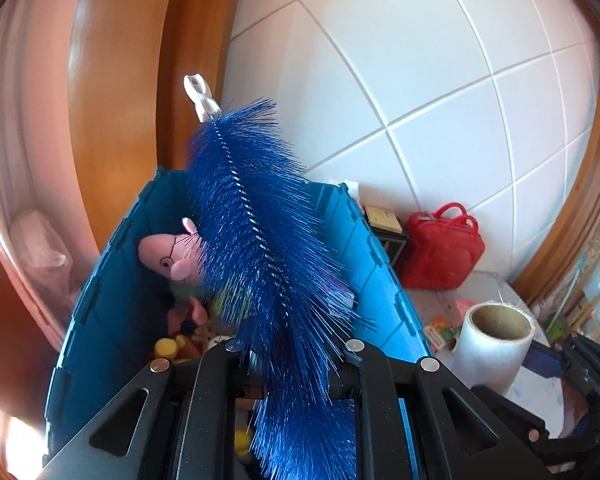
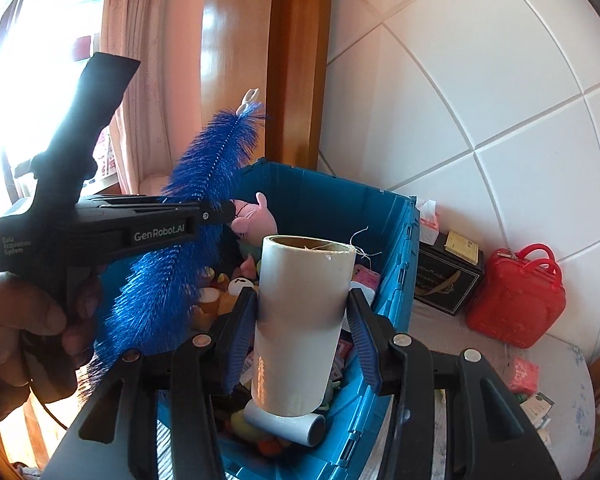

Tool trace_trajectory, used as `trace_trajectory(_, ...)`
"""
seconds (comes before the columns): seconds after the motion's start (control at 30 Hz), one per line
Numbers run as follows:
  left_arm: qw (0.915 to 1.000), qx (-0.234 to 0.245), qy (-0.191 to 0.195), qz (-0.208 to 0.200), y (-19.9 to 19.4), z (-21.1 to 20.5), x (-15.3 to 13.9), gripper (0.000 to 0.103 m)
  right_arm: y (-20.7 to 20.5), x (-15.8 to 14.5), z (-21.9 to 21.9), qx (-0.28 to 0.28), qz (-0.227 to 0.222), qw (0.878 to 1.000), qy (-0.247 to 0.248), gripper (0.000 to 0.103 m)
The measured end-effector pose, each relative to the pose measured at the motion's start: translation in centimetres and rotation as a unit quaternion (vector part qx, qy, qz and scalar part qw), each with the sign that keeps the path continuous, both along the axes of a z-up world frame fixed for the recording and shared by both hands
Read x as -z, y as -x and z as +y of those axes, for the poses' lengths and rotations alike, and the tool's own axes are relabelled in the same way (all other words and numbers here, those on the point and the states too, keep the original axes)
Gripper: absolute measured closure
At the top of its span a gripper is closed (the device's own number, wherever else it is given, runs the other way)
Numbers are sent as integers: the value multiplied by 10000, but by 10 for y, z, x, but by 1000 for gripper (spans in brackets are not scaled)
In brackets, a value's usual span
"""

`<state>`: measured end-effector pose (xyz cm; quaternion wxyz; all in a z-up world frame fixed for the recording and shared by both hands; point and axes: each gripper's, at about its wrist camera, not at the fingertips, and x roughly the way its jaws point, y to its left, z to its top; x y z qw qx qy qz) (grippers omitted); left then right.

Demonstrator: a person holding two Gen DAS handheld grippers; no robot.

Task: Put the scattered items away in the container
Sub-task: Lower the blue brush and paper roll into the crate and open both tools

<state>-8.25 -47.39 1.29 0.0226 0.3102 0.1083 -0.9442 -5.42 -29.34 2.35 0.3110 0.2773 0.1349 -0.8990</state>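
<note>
The left tool is clenched on the wire stem of a blue bottle brush, and the right tool is clamped around an upright roll of clear film; both items hang over the open blue crate. The main risk, as I judge it, is the brush: it is long and held near its middle, so its white tip rises toward 12 o'clock, above the crate's far rim. Let go at this tilt, it could lodge across the rim or tip out over the wall. Its bristles also brush the pink plush pig and could catch on it. The roll is smooth and is gripped only at its lower half, so it may slide or topple onto the smaller tube lying below.

The brush has dense, glossy blue bristles around a twisted wire core. The roll is pale with a cardboard core. On the table at 3 o'clock of the crate, a red toy case and small packets are not yet tidied.
</note>
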Motion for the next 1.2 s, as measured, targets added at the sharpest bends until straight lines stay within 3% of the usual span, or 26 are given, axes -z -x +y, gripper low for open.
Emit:
trace_trajectory(0.9, 10000, 21, 28, -37, 17, -12, 18, 85, 21, 12, -13, 110, -120, 9998, 84, 58)
trace_trajectory(0.97, 10000, -75, -3, 1, 16, -16, 17, 76, 22, 11, -15, 66, -107, 9999, 98, 57)
trace_trajectory(1.0, 9999, -162, -15, 25, 16, -19, 16, 59, 23, 11, -16, 27, -111, 9999, 116, 57)
trace_trajectory(1.03, 9997, -240, -39, 47, 15, -21, 15, 24, 24, 11, -17, -16, -119, 9999, 117, 56)
trace_trajectory(1.07, 9995, -298, -61, 93, 14, -23, 14, 3, 24, 12, -19, -32, -106, 9999, 76, 37)
trace_trajectory(1.13, 9993, -332, -52, 167, 11, -25, 11, 2, 22, 11, -20, -14, 23, 10000, 65, 0)
trace_trajectory(1.2, 9993, -332, -35, 162, 10, -26, 10, 2, 20, 10, -20, -7, 62, 10000, 60, 0)
